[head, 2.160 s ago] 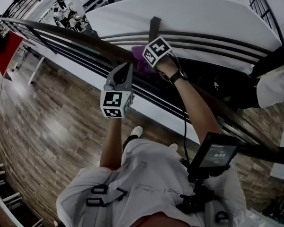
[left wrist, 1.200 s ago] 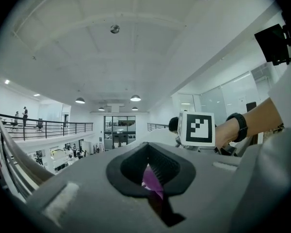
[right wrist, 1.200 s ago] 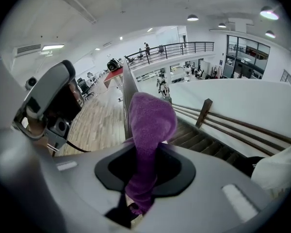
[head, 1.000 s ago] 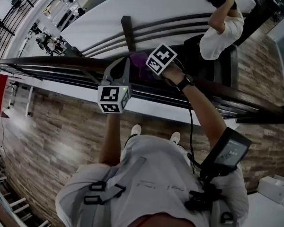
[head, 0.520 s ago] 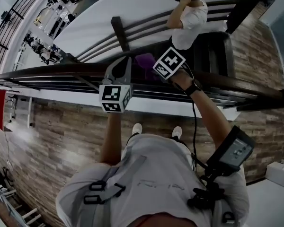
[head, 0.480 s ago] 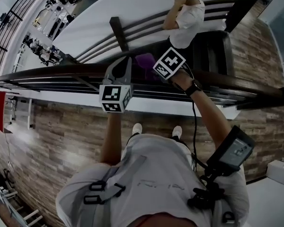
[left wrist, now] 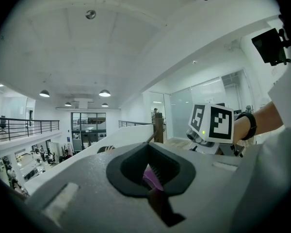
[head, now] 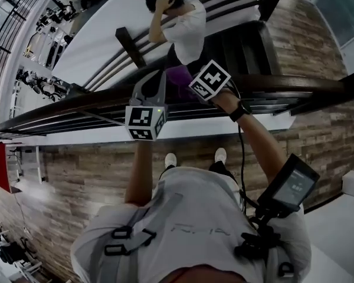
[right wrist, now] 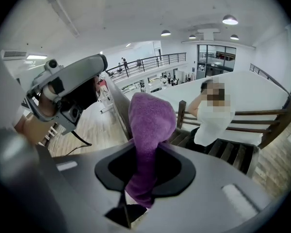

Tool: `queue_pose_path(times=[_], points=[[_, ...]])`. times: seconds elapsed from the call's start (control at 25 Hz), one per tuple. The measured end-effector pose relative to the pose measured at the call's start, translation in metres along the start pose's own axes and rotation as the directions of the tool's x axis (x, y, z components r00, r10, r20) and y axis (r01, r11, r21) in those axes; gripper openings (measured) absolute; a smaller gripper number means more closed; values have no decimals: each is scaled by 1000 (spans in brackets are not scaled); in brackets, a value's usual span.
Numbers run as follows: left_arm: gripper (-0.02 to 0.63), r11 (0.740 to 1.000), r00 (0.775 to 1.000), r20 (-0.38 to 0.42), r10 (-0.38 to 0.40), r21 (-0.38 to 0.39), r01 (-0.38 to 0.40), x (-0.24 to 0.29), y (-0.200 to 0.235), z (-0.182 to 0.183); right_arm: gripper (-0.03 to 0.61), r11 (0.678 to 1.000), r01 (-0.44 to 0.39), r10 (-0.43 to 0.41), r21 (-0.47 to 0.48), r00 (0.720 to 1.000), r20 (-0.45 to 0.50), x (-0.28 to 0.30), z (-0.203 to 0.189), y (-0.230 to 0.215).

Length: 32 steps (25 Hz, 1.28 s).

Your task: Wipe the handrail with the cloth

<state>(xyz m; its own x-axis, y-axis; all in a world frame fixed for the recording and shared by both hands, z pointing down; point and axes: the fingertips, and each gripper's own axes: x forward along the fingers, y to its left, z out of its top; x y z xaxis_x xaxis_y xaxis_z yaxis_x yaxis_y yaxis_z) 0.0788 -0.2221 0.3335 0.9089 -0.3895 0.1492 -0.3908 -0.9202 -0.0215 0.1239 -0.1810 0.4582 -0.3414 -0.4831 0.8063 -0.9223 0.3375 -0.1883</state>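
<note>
At the handrail [head: 295,82], only the right gripper view shows the right gripper [right wrist: 141,186] clamped on the purple cloth [right wrist: 150,125]. The head view shows the cloth on the rail. The left gripper [left wrist: 154,181], jaws together, hangs just beside. Both have slid along the rail, and the stairs [head: 248,46] now lie directly beyond. Bare rail runs both ways.

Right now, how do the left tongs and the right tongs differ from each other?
The right tongs are shut on a thick fold of the purple cloth, which bulges out past them. The left tongs seem to pinch only a thin sliver of it. In the head view the right tongs tip down toward the wooden handrail, while the left tongs lie flatter beside it. Both carry a marker cube.
</note>
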Motion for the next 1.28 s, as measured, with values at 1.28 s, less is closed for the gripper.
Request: queue_pose_path(times=[1.28], points=[[0, 916, 916, 28, -401, -8, 401, 123, -236, 15, 87, 864, 118, -245, 490, 947, 205, -174, -180, -167]])
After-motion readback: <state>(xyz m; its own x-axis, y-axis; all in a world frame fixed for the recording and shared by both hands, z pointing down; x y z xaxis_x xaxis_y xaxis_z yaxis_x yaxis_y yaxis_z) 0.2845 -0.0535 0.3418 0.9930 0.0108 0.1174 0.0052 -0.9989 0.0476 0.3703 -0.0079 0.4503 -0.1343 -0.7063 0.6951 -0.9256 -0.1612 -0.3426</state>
